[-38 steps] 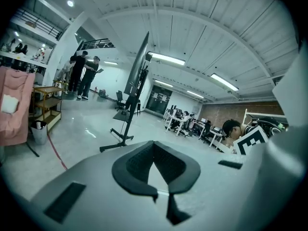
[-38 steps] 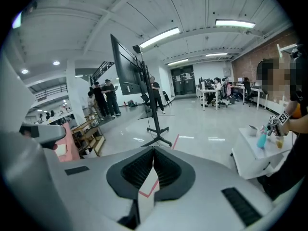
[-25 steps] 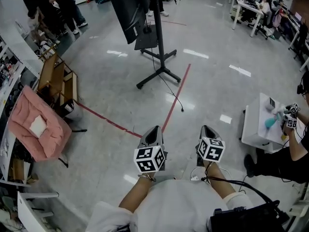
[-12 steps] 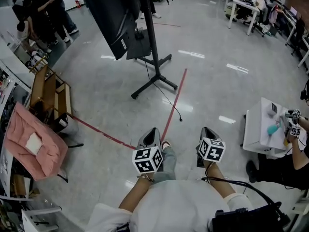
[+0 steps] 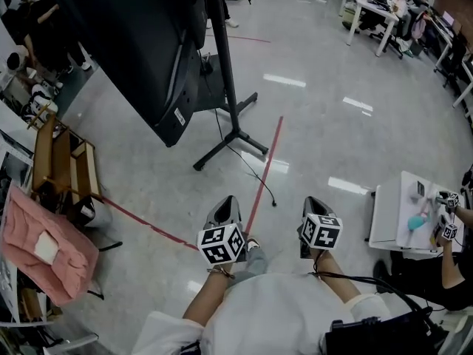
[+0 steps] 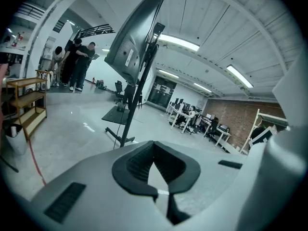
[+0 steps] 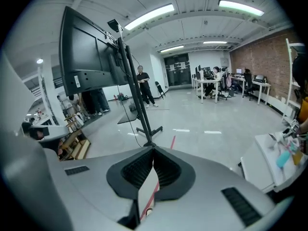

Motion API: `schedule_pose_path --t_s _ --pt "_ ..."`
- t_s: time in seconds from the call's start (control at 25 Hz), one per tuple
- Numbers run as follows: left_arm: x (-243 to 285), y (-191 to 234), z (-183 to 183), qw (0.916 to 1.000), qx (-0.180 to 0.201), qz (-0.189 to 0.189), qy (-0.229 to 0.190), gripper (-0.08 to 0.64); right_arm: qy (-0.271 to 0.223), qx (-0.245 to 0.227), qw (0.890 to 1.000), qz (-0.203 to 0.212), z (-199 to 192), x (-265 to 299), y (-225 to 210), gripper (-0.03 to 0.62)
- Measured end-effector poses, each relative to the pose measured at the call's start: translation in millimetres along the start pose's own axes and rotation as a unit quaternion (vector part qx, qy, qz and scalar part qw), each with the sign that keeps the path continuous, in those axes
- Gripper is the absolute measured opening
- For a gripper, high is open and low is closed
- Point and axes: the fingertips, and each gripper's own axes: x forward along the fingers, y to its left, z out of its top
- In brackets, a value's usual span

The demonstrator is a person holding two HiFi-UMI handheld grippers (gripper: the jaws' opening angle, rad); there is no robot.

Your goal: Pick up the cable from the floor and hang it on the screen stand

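Cable (image 5: 248, 166), thin and black, lies on the floor. It trails from the foot of the screen stand (image 5: 225, 102) toward the person, its loose end just beside a red tape line (image 5: 274, 143) and ahead of both grippers. In the head view, the left gripper (image 5: 225, 211) and right gripper (image 5: 313, 210) hover side by side, well short of it. A white table (image 5: 390, 211) stands at right, a wooden shelf (image 5: 52, 157) and pink cushion (image 5: 41, 242) at left, all clear of the path; only the stand's spread legs crowd the cable.

In the left gripper view, the left gripper (image 6: 154, 146) has its jaws pressed together with nothing between them, the stand (image 6: 138, 90) ahead.

In the right gripper view, the right gripper (image 7: 154, 150) is likewise closed and empty, facing the stand (image 7: 135, 95) and tape (image 7: 172, 141).

The pickup likely calls for opening one gripper, dropping low at the loose end and pinching just behind the plug so the thin cord cannot slip.
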Motion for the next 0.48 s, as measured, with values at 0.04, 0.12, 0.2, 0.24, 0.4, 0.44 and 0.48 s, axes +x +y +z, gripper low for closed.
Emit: schedule_pose_path --t_s 0.04,0.12,0.2,0.24,0.4,0.44,0.48 --pt "12 5 5 1.0 -0.003 0.001 0.003 0.003 0.003 -0.001 1.0 0.001 8 11 2 0.018" --pt "33 14 13 0.9999 -0.007 0.003 0.012 0.003 0.007 -0.003 1.0 0.001 21 31 4 0.018" --pt "53 22 17 0.9997 -0.009 0.002 0.021 0.003 0.012 -0.002 1.0 0.001 30 49 5 0.018" --pt "63 25 18 0.9996 -0.008 0.002 0.026 0.003 0.016 -0.002 1.0 0.001 33 58 5 0.018" --pt "97 34 25 0.9991 -0.006 -0.002 0.041 0.003 0.03 0.004 1.0 -0.004 43 86 1 0.018" --pt "105 35 26 0.999 -0.004 -0.004 0.045 0.003 0.031 0.006 0.999 -0.006 45 91 -1 0.018" --pt "112 36 27 0.9988 -0.001 -0.006 0.048 0.003 0.031 0.008 0.999 -0.008 47 96 -3 0.018"
